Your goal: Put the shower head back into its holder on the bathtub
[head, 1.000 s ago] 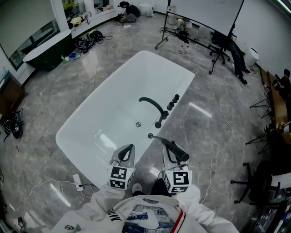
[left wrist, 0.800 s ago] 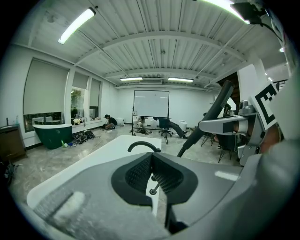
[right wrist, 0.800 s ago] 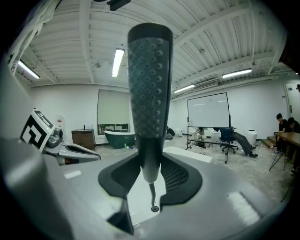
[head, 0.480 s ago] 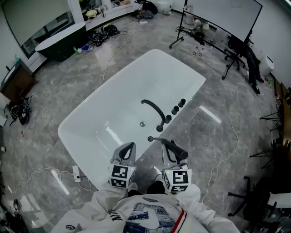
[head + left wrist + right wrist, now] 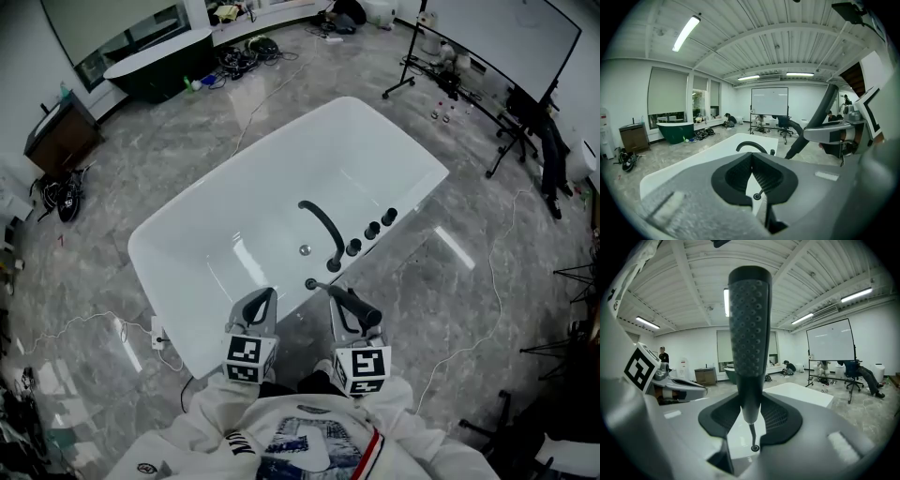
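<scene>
Glossy white bathtub (image 5: pixel 272 150), its smooth shell catching the light, on a polished grey marbled floor (image 5: pixel 169 141) that mirrors the ceiling lamps; matt black shower head (image 5: pixel 750 319) with a dimpled, rubbery-looking face; matt black curved spout (image 5: pixel 322 225)

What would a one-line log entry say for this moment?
right gripper: shut on black dimpled shower head | left gripper: shut, empty | shower head: not yet seated on white bathtub
</scene>
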A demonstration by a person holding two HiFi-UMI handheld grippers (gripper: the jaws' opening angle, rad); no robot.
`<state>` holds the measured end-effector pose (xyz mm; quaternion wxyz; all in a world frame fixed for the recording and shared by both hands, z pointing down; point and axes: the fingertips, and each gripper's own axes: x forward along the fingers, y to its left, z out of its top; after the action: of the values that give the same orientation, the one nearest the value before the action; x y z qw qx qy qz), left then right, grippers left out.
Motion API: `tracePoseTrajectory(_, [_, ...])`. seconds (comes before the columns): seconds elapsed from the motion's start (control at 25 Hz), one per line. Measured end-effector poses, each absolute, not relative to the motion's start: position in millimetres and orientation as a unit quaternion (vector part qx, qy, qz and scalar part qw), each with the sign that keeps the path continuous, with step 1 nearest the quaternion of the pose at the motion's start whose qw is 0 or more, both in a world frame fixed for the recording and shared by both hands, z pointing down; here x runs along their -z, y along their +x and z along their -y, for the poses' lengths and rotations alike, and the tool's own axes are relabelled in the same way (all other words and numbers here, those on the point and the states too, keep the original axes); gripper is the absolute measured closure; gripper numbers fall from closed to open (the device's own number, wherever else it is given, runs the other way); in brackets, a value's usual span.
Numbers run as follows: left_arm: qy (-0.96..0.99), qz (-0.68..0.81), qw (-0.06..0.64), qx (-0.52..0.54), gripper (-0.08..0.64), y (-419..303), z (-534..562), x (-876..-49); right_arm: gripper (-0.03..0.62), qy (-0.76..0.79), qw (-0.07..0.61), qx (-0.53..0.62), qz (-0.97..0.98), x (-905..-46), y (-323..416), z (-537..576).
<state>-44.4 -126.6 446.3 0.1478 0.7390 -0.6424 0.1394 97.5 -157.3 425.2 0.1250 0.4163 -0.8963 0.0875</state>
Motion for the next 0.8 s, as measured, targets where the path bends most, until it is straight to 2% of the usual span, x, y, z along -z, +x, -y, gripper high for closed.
tracePoseTrajectory(0.36, [0.714, 0.668, 0.153, -0.143, 0.566, -30.7, 127.5, -456.8, 0.454, 0.389, 0.130, -0.093, 0.907, -441.1, 113.6, 168.3])
tracePoseTrajectory(0.8, [0.721, 0.657, 0.158, -0.154, 0.566, -42.8, 135.1, -477.4, 0.454, 0.376, 0.165, -0.112, 0.905, -471.6, 93.0, 176.1])
